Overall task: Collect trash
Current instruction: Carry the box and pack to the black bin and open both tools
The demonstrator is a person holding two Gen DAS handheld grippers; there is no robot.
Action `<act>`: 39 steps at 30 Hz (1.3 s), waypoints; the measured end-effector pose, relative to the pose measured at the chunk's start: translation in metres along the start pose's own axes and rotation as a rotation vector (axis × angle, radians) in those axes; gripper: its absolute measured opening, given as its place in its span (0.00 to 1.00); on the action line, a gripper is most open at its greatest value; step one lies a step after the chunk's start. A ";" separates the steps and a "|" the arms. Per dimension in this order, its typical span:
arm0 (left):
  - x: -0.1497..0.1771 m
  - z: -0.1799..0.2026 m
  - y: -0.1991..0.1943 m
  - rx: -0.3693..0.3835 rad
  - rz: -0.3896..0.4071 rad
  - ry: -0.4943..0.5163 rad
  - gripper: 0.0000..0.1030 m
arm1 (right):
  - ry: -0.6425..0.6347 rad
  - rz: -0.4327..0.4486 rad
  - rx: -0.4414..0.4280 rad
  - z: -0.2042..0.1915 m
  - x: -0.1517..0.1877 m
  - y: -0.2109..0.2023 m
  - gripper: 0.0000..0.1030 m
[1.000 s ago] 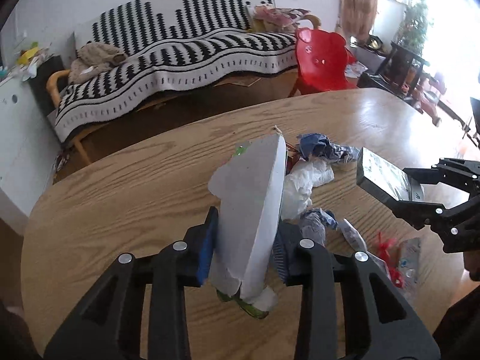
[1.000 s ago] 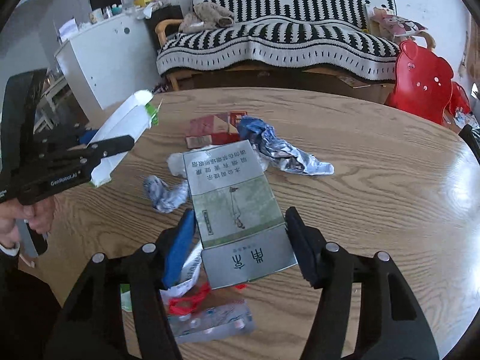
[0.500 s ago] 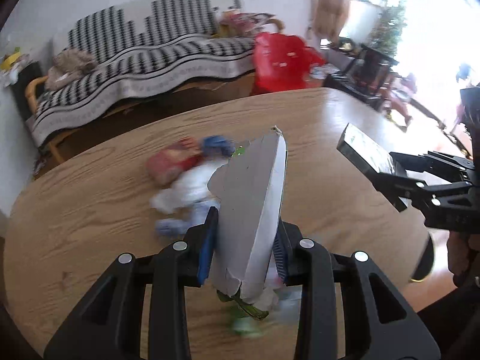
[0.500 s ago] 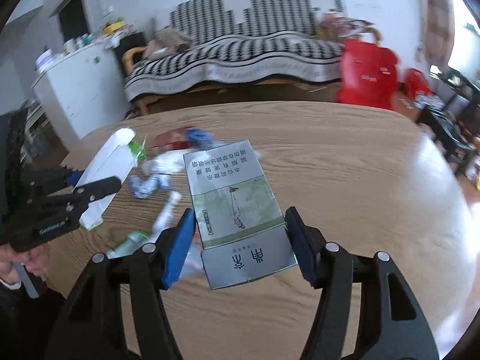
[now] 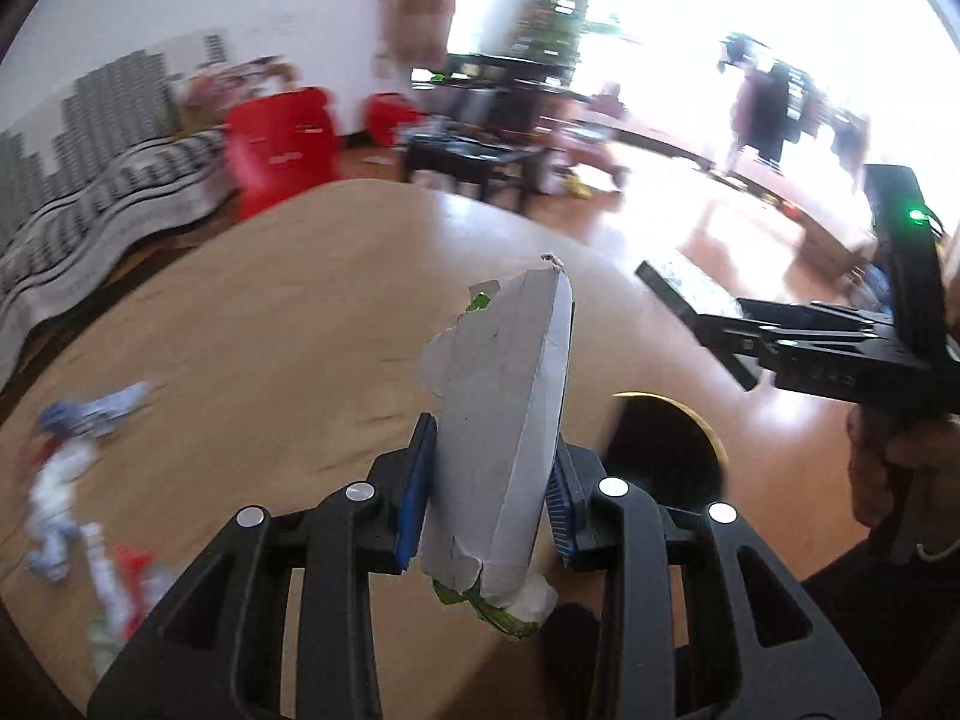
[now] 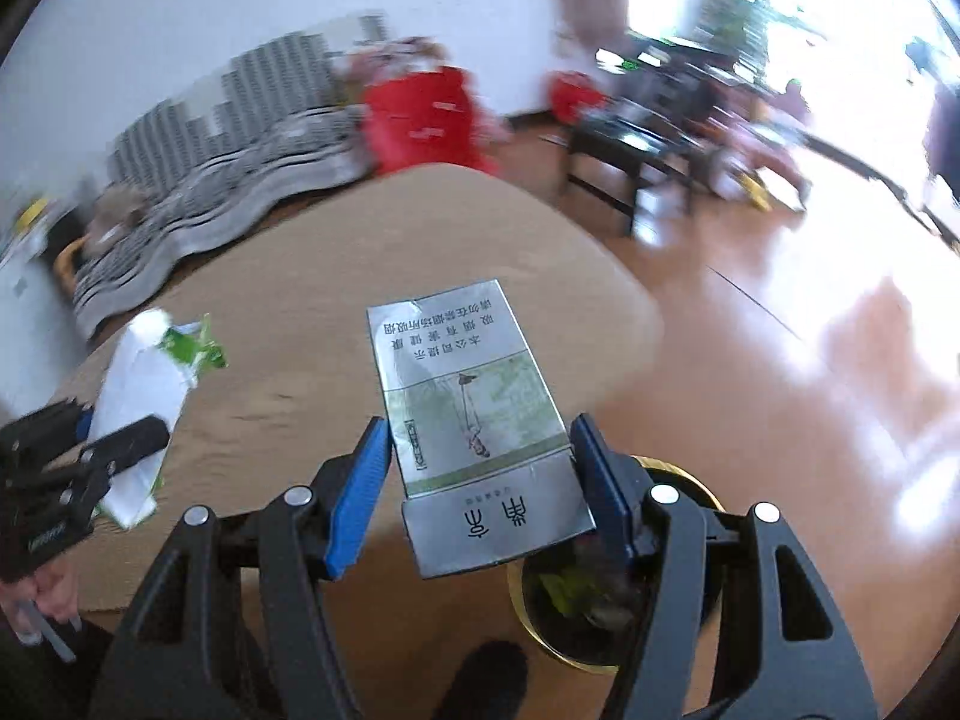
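Black left gripper, blue pads, silver screws

cigarette pack reading 南京, upside down

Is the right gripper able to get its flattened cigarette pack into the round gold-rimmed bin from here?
Probably yes. The right gripper holds the flattened cigarette pack nearly above the round gold-rimmed bin, whose open mouth sits beside the wooden table with nothing covering it.

Both grippers hanging at the table's edge, each holding a piece of trash

The flattened carton is sitting between the left gripper fingers, the cigarette pack between the right gripper fingers; the bin is lying below the right fingers, the table ahead, loose trash lying left of the left fingers.
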State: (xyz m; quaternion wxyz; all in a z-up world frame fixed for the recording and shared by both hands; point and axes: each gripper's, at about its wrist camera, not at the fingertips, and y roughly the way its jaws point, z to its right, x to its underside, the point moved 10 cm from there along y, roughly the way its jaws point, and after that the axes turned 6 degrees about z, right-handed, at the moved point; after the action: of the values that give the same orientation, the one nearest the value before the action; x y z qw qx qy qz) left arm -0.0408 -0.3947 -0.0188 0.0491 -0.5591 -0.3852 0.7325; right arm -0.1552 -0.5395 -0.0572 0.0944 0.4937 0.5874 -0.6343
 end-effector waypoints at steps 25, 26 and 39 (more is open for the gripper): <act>0.064 0.158 0.145 0.235 -0.252 0.122 0.32 | 0.349 -0.227 0.130 0.139 0.072 0.020 0.59; 0.064 0.157 0.146 0.235 -0.250 0.120 0.32 | 0.348 -0.225 0.132 0.139 0.073 0.018 0.59; 0.052 0.166 0.147 0.276 -0.208 0.101 0.70 | 0.384 -0.219 0.172 0.149 0.074 0.010 0.75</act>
State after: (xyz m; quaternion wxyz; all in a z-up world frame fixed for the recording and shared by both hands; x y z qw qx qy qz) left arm -0.1491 -0.5556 -0.1373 0.2201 -0.5402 -0.3337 0.7406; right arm -0.2611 -0.6336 -0.1447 -0.1308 0.5447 0.5884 -0.5830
